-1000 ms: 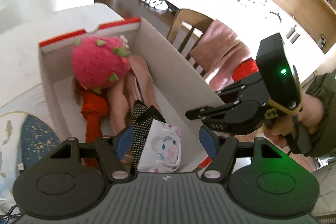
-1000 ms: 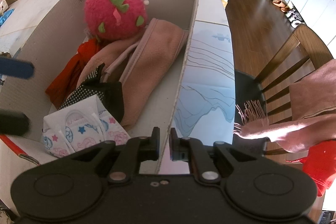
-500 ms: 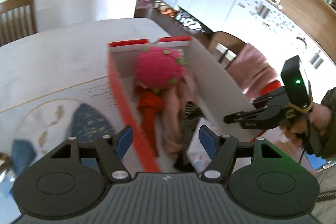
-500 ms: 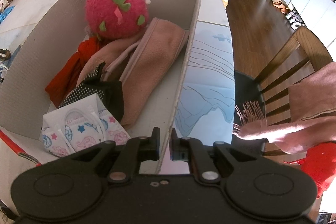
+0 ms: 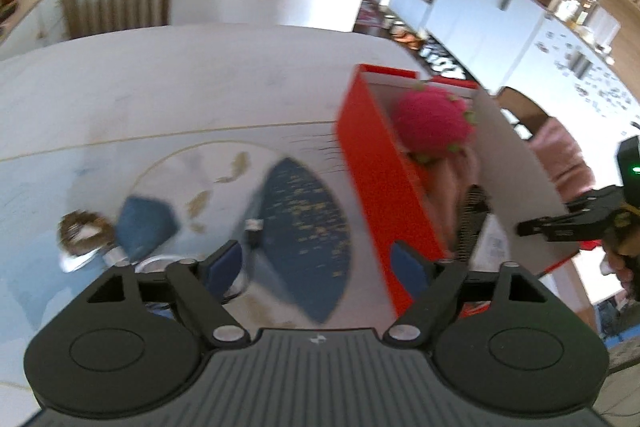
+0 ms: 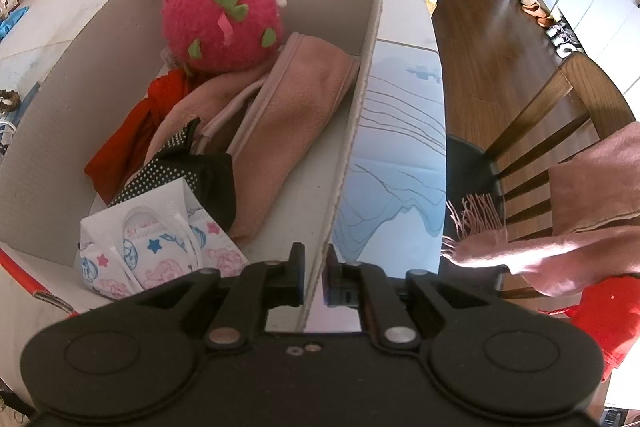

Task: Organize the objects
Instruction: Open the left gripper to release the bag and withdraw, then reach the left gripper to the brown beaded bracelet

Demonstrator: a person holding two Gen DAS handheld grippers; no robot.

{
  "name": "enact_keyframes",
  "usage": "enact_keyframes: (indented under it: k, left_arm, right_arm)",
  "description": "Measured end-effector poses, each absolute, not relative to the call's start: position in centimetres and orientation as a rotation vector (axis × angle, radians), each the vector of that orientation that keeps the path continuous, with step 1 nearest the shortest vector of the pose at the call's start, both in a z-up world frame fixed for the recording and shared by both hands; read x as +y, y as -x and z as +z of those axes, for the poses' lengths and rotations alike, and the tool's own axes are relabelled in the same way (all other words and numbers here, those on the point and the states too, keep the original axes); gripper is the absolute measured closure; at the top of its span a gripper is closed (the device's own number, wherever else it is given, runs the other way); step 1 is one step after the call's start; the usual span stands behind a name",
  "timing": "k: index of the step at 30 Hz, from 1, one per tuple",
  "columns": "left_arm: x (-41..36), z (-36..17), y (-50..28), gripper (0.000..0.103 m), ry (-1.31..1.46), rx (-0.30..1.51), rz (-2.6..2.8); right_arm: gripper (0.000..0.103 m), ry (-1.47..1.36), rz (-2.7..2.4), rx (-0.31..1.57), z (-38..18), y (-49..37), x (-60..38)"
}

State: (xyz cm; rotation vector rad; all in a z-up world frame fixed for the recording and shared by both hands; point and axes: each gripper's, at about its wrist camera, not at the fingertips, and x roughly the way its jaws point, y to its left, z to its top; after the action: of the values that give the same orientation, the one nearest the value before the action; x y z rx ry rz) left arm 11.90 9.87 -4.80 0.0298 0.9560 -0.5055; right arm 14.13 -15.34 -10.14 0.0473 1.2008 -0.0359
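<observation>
A cardboard box [image 6: 360, 115], red on the outside [image 5: 368, 163], stands on the table. It holds a pink plush fruit [image 6: 220, 23], a pink cloth [image 6: 288, 115], a red cloth [image 6: 128, 143], a black dotted pouch [image 6: 188, 167] and a white printed packet [image 6: 152, 247]. My right gripper [image 6: 315, 273] is shut on the box's right wall at the near corner; it shows in the left wrist view too [image 5: 560, 227]. Left of the box, my left gripper [image 5: 316, 259] hangs over the blue patterned mat [image 5: 304, 211]. Its jaws are opening and nothing is between them.
On the mat lie a brown ring-shaped thing [image 5: 82, 231] and a small dark plug [image 5: 254, 227]. A chair [image 6: 560, 115] draped with a pink fringed scarf [image 6: 580, 195] stands right of the table. Another chair [image 5: 116, 3] stands at the far side. White cabinets line the wall.
My left gripper has swung left out of the box to above the mat, and its jaws stand wider. The right gripper and the box have not moved.
</observation>
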Motion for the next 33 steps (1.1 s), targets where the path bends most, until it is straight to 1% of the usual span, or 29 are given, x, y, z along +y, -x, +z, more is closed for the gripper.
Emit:
enact_keyframes:
  k: [5,7,10,12,15,21,28,33]
  left_arm:
    - [12.7,-5.9,-12.2,0.016,-0.024,0.956,-0.403]
    - [13.8,-6.2,-12.5,0.01,-0.024,0.951,-0.359]
    - [15.4,-6.5,-13.2,0.007,-0.02,0.942,-0.295]
    - [16.5,-6.5,-13.8,0.003,-0.024,0.926,-0.247]
    - [18.1,-6.7,-15.4,0.003,-0.028,0.915,-0.174]
    - [21.1,-8.2,-19.4,0.003,0.009,0.967,-0.06]
    - [22.6,-10.2,-22.4,0.003,0.063,1.041,-0.02]
    - [23.5,-10.9,-23.7,0.004,0.094,1.059,0.02]
  right_arm:
    - [0.096,-0.045,-0.035,1.202,-10.1,-14.2,-15.3]
    - [0.096,-0.044,-0.035,1.204,-10.1,-14.2,-15.4]
    - [0.096,-0.041,-0.037,1.207,-10.2,-14.2,-15.3]
    - [0.096,-0.038,-0.039,1.209,-10.2,-14.2,-15.3]
    - [0.096,-0.037,-0.042,1.212,-10.2,-14.3,-15.2]
    - [0.096,-0.035,-0.051,1.217,-10.2,-14.4,-15.2]
    - [0.097,-0.036,-0.063,1.22,-10.1,-14.5,-15.1]
    - [0.097,-0.037,-0.069,1.222,-10.1,-14.5,-15.0]
